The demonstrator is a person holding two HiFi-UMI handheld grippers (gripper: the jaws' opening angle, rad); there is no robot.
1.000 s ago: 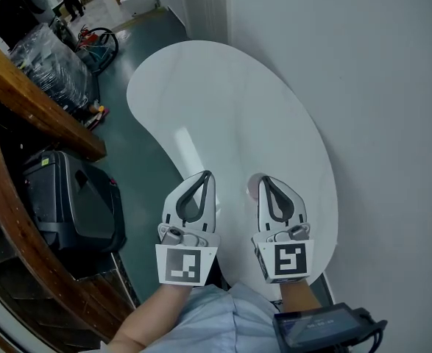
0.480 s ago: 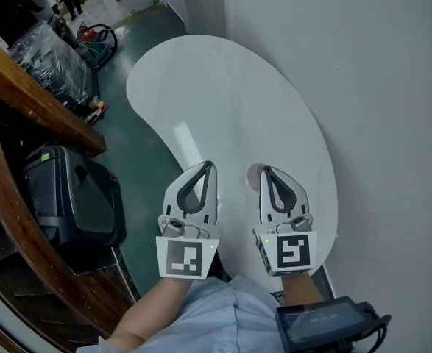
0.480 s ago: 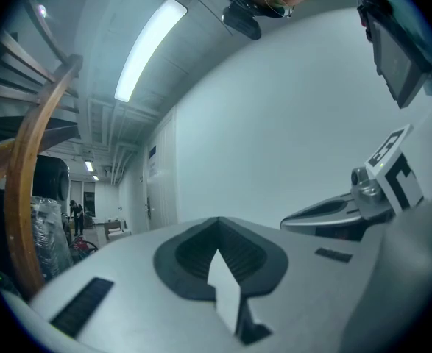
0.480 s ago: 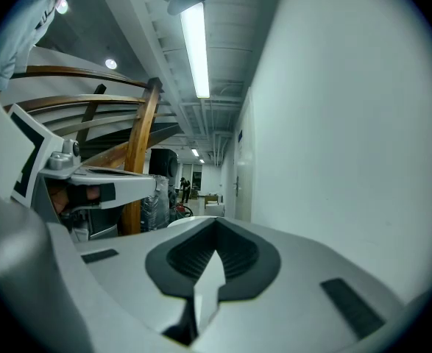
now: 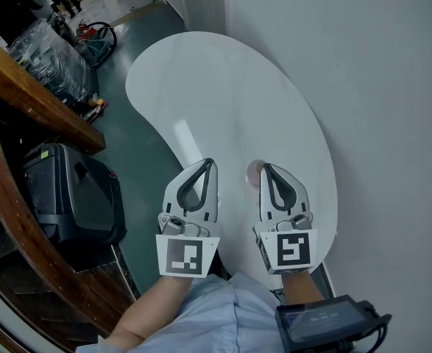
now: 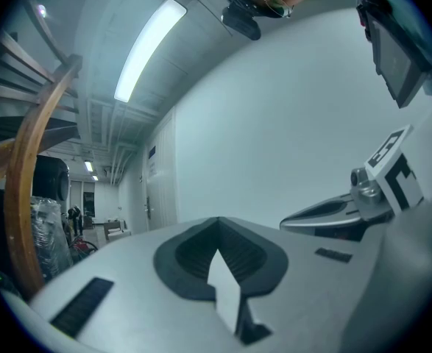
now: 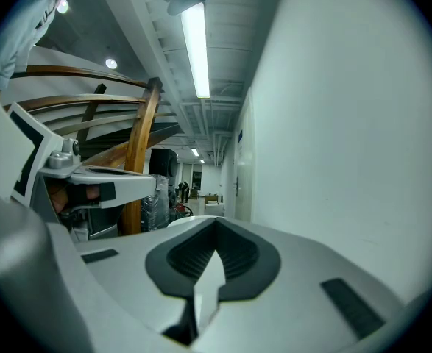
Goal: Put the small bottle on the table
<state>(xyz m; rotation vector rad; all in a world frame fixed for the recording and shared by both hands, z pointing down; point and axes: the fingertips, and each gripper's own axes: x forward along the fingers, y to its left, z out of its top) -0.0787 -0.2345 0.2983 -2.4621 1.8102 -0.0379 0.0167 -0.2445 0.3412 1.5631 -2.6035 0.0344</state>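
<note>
In the head view a small round pale thing with a pinkish top (image 5: 254, 170), seemingly the small bottle seen from above, stands on the white kidney-shaped table (image 5: 223, 94). It lies just left of my right gripper's tip and is partly hidden by it. My right gripper (image 5: 267, 167) is shut with nothing between its jaws. My left gripper (image 5: 210, 163) hovers beside it near the table's left edge, also shut and empty. The left gripper view (image 6: 217, 222) and the right gripper view (image 7: 216, 223) both show jaws pressed together, and neither shows the bottle.
A white wall (image 5: 377, 87) runs along the table's right side. Left of the table lie a dark green floor, a black case (image 5: 72, 197) and a curved wooden rail (image 5: 32, 94). A dark device (image 5: 322, 326) hangs at the person's waist.
Both grippers have edged a little forward over the table. The small round thing now shows more plainly beside the right gripper's tip.
</note>
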